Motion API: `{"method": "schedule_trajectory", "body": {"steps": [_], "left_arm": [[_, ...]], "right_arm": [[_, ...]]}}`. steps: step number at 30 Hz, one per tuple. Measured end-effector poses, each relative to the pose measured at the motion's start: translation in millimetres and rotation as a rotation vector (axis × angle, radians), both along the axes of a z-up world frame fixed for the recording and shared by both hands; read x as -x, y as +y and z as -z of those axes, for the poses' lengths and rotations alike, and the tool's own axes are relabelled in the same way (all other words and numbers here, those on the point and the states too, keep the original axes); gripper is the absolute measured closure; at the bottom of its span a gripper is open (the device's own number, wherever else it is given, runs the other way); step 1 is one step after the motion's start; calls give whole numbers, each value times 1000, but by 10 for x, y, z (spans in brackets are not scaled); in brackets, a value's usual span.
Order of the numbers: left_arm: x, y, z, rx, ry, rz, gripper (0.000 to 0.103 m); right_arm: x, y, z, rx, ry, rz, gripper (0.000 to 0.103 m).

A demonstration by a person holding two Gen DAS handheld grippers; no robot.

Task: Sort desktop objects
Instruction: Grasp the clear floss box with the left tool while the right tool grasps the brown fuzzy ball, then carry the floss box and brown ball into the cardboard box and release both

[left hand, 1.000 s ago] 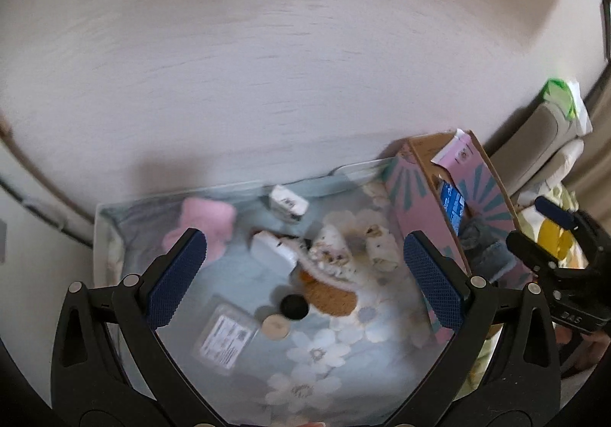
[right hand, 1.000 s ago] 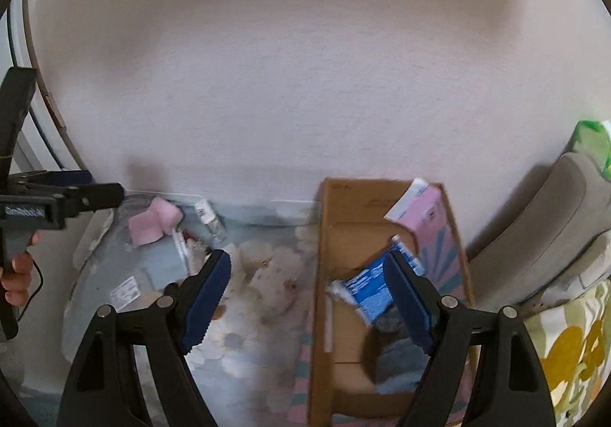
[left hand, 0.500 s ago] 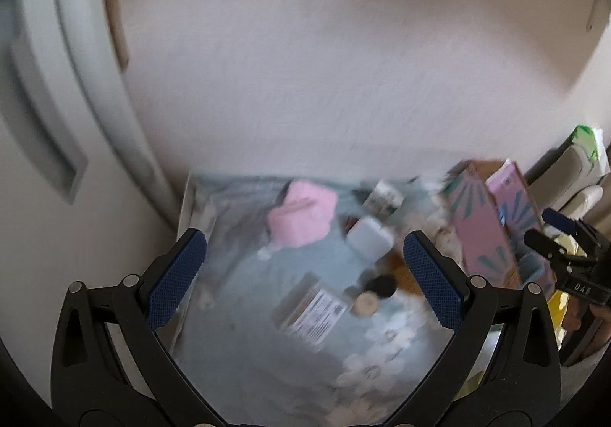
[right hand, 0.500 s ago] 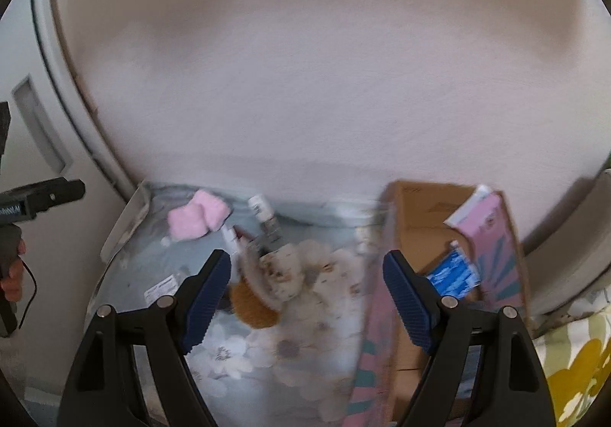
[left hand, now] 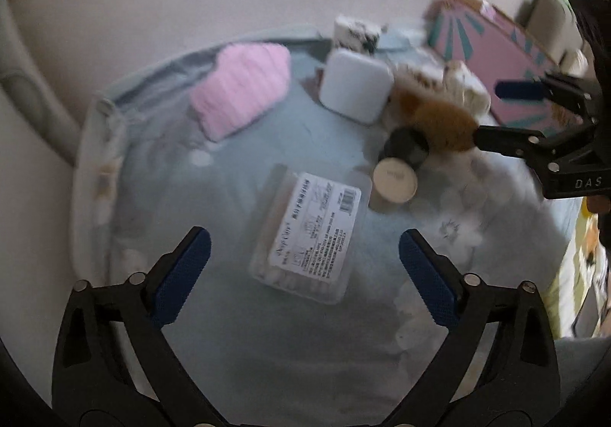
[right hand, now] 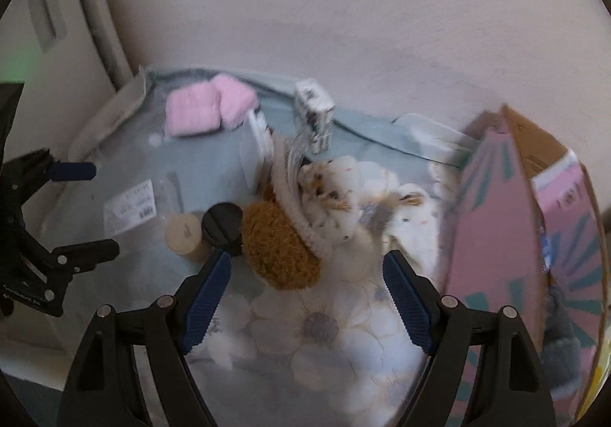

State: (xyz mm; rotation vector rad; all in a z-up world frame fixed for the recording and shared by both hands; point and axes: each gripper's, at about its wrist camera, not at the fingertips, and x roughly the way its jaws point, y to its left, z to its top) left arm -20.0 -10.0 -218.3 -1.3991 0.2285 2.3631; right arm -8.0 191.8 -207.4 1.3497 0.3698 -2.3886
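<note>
The left gripper (left hand: pixel 303 263) was held spread, with the clear labelled box (left hand: pixel 311 232) lying centre-frame between its fingertips. The right gripper (right hand: pixel 305 286) was likewise spread, the brown plush slipper (right hand: pixel 280 247) positioned just above its gap.

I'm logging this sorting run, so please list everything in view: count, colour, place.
cloth: one, pale blue with white flowers, under everything
pink knit item: one, pink, far left
clear packet: one, white label, ahead of left claw
white case: one, behind the packet
small carton: one, white with dark print, by the wall
beige cylinder: one, centre
black cap: one, beside the cylinder
brown fuzzy item: one, ahead of right claw
cardboard box: one, pink and teal outside, right
left claw: open
right claw: open
</note>
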Motion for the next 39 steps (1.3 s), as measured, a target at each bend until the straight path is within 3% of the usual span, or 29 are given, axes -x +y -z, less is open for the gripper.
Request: {"method": "schedule_trajectory", "body": {"steps": [4, 11, 19, 28, 39], "left_arm": [[35, 45, 124, 9, 9, 39, 9], [123, 69, 283, 11, -8, 59, 17], [129, 95, 349, 23, -10, 64, 42], [133, 111, 297, 44, -5, 56, 45], [112, 25, -208, -21, -33, -72, 45]], "right_arm": [[10, -74, 109, 7, 16, -50, 31], [22, -194, 252, -124, 79, -110, 43], [-37, -316, 335, -204, 124, -181, 61], [-49, -306, 261, -174, 134, -162, 70], [-192, -224, -162, -27, 81, -115, 70]]}}
